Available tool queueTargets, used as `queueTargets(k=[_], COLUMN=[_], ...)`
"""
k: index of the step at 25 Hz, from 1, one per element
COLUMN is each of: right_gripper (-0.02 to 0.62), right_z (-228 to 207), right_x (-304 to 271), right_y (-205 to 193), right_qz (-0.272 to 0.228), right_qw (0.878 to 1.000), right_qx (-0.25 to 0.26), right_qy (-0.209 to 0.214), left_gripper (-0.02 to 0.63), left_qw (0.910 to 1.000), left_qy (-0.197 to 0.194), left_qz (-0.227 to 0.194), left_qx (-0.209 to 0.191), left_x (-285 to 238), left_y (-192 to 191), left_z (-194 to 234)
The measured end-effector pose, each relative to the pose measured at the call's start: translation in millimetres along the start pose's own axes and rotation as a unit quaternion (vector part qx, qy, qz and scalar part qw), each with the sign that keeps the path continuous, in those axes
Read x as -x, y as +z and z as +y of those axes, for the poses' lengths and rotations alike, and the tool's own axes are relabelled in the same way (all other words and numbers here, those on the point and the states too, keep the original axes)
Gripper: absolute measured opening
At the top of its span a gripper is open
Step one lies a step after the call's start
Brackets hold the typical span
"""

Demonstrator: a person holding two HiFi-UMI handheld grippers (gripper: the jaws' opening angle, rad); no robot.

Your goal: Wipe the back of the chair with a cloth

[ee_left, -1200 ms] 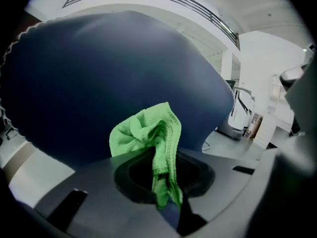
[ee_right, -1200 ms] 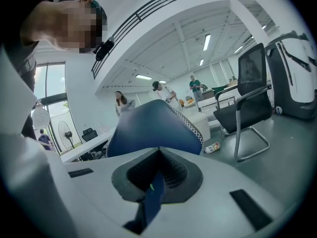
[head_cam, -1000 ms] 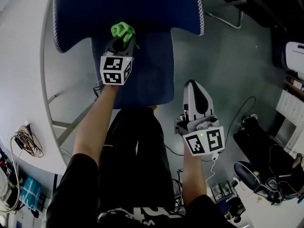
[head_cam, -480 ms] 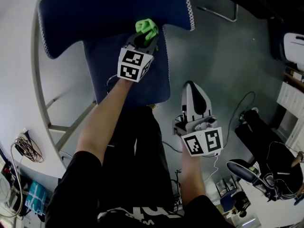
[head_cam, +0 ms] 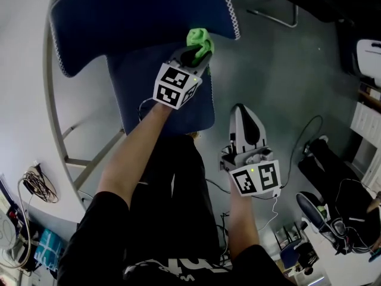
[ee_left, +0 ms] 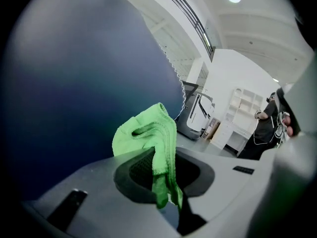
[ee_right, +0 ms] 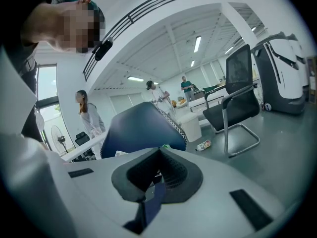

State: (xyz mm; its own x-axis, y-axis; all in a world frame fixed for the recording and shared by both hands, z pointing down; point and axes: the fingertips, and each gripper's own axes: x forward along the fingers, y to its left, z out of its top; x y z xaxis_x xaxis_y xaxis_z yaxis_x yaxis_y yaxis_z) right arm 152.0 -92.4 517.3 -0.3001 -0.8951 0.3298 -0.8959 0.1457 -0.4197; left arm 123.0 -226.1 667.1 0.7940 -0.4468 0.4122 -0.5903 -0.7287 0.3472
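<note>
A blue upholstered chair back (head_cam: 137,11) with white zigzag stitching fills the top of the head view, and a narrower blue panel (head_cam: 149,100) lies below it. My left gripper (head_cam: 195,53) is shut on a bright green cloth (head_cam: 200,40), held against the blue fabric near its right edge. The left gripper view has the cloth (ee_left: 148,140) bunched between the jaws, with the chair back (ee_left: 79,98) close on the left. My right gripper (head_cam: 246,115) hangs lower right over the floor, shut and holding nothing. Its own view shows the chair (ee_right: 141,128) ahead.
A white round-edged table (head_cam: 24,100) borders the chair on the left, with coiled cables (head_cam: 38,186) below it. A black cantilever chair (ee_right: 237,88) and a white machine (ee_right: 285,73) stand to the right. Cables and gear (head_cam: 333,219) lie at lower right. People stand far back (ee_right: 86,110).
My left gripper has carried the green cloth rightwards across the blue chair, from its middle to near the right edge. The right gripper has barely moved.
</note>
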Motion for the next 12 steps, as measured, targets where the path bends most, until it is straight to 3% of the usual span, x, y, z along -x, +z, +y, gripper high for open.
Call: queueTargets(k=[7,12], right_gripper=[-0.003,-0.003], right_z=[21,41], right_x=[3,18], right_y=[10,28], right_qz=[0.001,0.004], right_qw=[1.0,0.999], right_qx=[0.015,0.025], right_qy=[0.025,0.039], left_gripper=[0.067,0.067], left_qw=[0.9978,0.9934], left_qy=[0.064,0.102], left_qz=[-0.012,-0.032], left_qx=[0.017,0.044], left_x=[77,145], left_y=[12,41], left_z=[31,28])
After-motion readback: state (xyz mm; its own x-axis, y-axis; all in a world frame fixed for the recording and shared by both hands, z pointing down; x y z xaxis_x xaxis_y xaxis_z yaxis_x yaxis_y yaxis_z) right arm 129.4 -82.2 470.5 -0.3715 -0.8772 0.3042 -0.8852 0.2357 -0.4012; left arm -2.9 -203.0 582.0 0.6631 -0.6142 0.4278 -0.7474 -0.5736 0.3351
